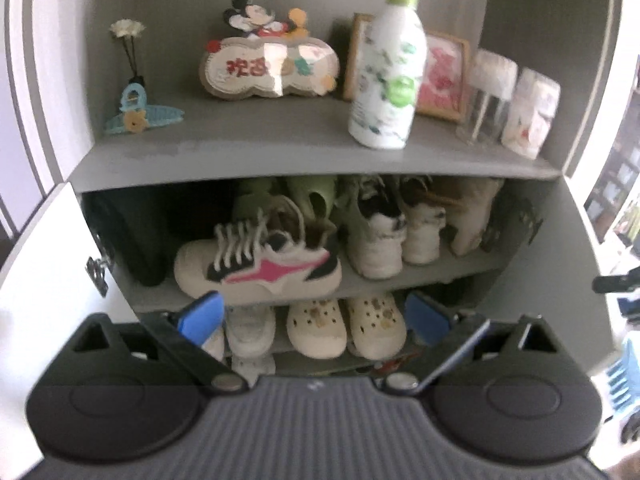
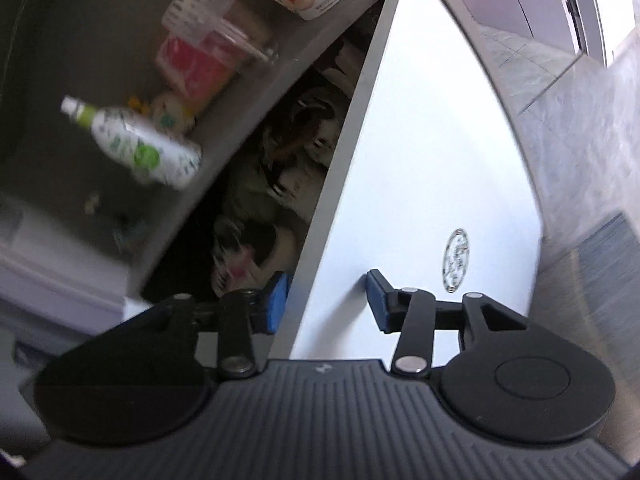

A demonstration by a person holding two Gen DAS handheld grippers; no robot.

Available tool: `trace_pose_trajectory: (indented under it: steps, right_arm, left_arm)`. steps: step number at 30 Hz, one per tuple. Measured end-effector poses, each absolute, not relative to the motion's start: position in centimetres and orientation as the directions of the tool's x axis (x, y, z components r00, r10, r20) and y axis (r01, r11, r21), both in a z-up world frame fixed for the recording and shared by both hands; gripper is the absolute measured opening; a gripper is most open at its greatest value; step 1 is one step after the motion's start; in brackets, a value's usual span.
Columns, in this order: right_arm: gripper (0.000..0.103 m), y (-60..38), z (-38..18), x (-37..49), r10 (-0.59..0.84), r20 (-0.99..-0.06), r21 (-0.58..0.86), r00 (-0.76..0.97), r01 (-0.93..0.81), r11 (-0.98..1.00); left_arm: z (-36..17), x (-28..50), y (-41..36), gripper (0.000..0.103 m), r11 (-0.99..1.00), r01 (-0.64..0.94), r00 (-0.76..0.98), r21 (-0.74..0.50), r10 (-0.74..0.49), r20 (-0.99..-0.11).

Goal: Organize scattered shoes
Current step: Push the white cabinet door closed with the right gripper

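Observation:
In the left wrist view an open grey shoe cabinet (image 1: 316, 168) holds shoes. A white sneaker with a pink stripe (image 1: 260, 264) lies sideways at the front of the upper shoe shelf, beside white sneakers (image 1: 376, 232). A pair of cream clogs (image 1: 344, 330) sits on the shelf below. My left gripper (image 1: 312, 314) is open and empty, just in front of these shelves. My right gripper (image 2: 326, 302) is open, its fingers either side of the edge of the white cabinet door (image 2: 420, 152). Shoes (image 2: 280, 184) show dimly inside.
On the top shelf stand a spray bottle (image 1: 386, 76), a Mickey sign (image 1: 268, 64), picture frames (image 1: 444, 76), jars (image 1: 516, 108) and a blue clip (image 1: 140, 114). The left door (image 1: 44, 264) stands open. The tiled floor (image 2: 580, 128) lies right of the door.

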State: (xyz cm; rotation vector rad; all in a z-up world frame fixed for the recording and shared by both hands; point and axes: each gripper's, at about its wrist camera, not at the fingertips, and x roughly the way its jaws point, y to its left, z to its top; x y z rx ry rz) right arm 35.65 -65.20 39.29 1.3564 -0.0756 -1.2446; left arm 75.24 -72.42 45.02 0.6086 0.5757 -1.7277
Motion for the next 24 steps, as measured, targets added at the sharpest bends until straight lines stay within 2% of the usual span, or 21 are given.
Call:
trace_pose_trajectory:
  steps: [5, 14, 24]
  right_arm:
    - [0.05, -69.2, 39.1, 40.3, -0.735, -0.579, 0.749, 0.352, 0.585, -0.311]
    - [0.061, -73.3, 37.8, 42.2, -0.768, -0.554, 0.779, 0.321, 0.525, -0.342]
    - [0.062, -75.2, 34.4, 41.7, -0.844, -0.411, 0.897, 0.344, 0.32, -0.307]
  left_arm:
    - [45.4, 78.4, -73.9, 0.099, -0.215, 0.975, -0.198, -0.058, -0.718, -0.668]
    - [44.1, 81.1, -76.2, 0.099, -0.177, 0.984, -0.148, -0.031, -0.7, -0.699]
    - [44.4, 80.8, -80.2, 0.099, -0.11, 0.994, -0.076, 0.003, -0.709, -0.701]
